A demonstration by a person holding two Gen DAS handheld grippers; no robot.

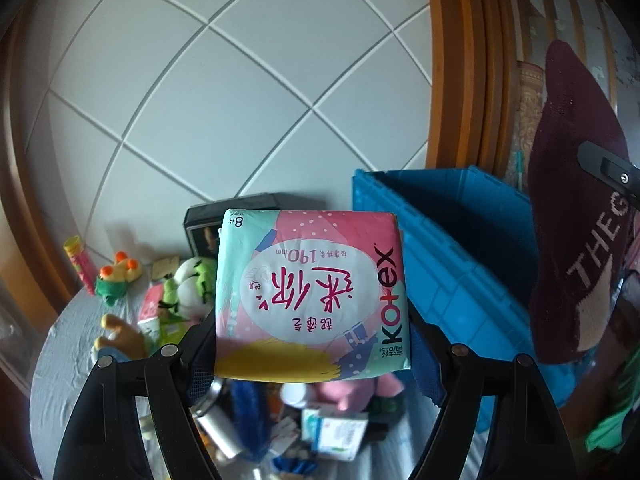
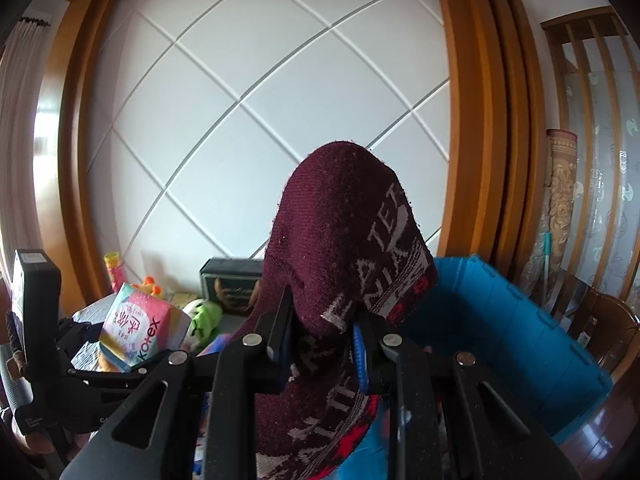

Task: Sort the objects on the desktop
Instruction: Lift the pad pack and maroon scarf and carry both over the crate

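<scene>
Aloft, our left claw clamped the pad packet, our right claw pinched the maroon sock; either could slip short of the blue bin.

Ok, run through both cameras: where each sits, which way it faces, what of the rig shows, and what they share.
Left wrist: sits on the left claw, facing along its fingers toward the tiled wall; its black fingers grip a Kotex pack above the cluttered table.
Right wrist: sits on the right claw, facing the same wall; its fingers pinch a maroon knit cloth; the left claw with its pack shows at lower left.
Shared: the pack, the cloth, the blue crate, the green plush and the wall.
</scene>
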